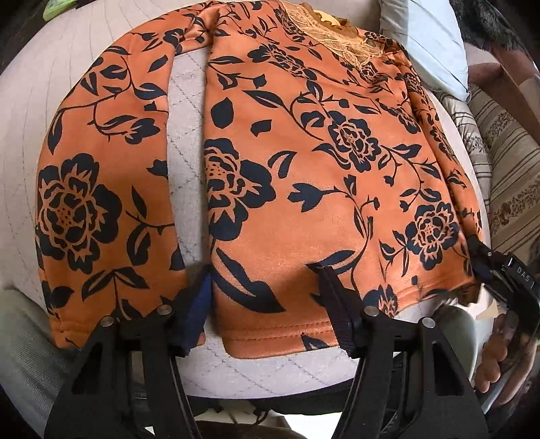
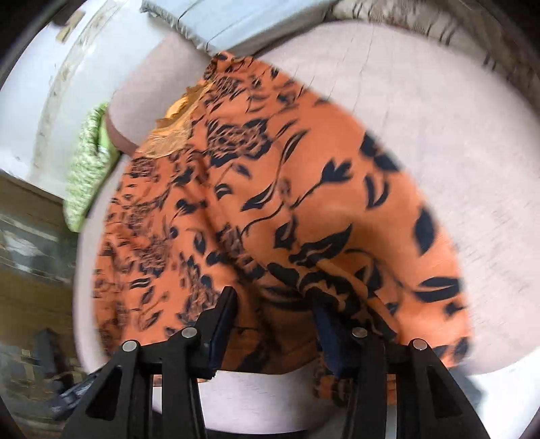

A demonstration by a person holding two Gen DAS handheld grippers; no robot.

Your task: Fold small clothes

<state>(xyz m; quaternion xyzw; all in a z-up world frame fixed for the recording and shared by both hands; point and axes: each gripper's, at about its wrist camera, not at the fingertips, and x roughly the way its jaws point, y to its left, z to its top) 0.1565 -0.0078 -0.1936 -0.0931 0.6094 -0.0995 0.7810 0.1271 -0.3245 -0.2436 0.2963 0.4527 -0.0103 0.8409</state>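
Note:
An orange top with a black flower print (image 1: 303, 152) lies flat on a pale quilted surface (image 1: 185, 135), its lace collar (image 1: 330, 30) at the far end. One sleeve (image 1: 101, 185) lies alongside at the left. My left gripper (image 1: 261, 283) stands open over the near hem. One finger is in the gap beside the sleeve and the other rests on the body cloth. My right gripper (image 2: 273, 307) is at the hem's right corner, also seen as the right gripper (image 1: 486, 260) at the left wrist view's edge. Its jaws stand apart with rumpled cloth (image 2: 270, 202) between them.
A grey-white pillow (image 1: 425, 44) and striped floral fabric (image 1: 506, 169) lie to the right of the top. A green knitted item (image 2: 87, 169) sits past the collar end. A person's hand (image 1: 492, 364) holds the right gripper. Wooden furniture (image 2: 30, 270) is beyond the surface's edge.

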